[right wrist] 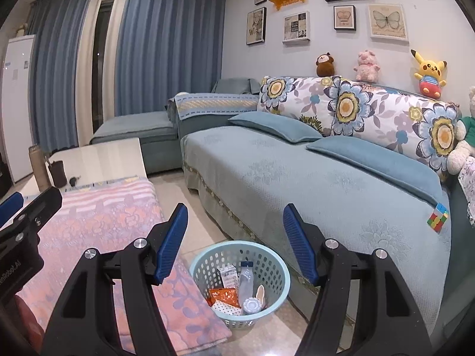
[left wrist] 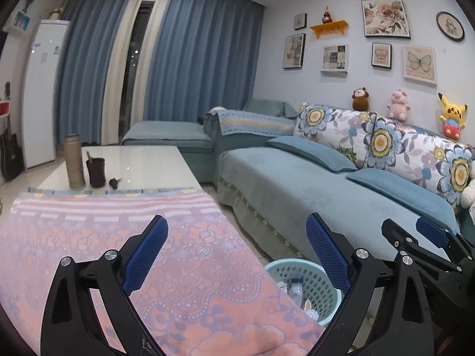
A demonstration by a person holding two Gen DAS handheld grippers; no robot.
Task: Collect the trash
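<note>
A light blue perforated waste basket (right wrist: 268,262) stands on the floor between the coffee table and the sofa. In it lie a clear plastic bottle (right wrist: 245,279), an orange wrapper (right wrist: 224,295), a white box (right wrist: 228,276) and a round lid (right wrist: 251,305). The basket also shows in the left wrist view (left wrist: 314,284), partly behind my finger. My right gripper (right wrist: 236,222) is open and empty, above the basket. My left gripper (left wrist: 237,234) is open and empty, above the pink cloth (left wrist: 148,252) at the table's right edge.
A white coffee table (left wrist: 142,163) holds a tan flask (left wrist: 74,163), a dark cup (left wrist: 95,172) and keys (left wrist: 115,182). A blue sofa (right wrist: 297,172) with floral cushions stands to the right, a colour cube (right wrist: 438,218) on its seat. Blue curtains and a white fridge (left wrist: 41,89) stand behind.
</note>
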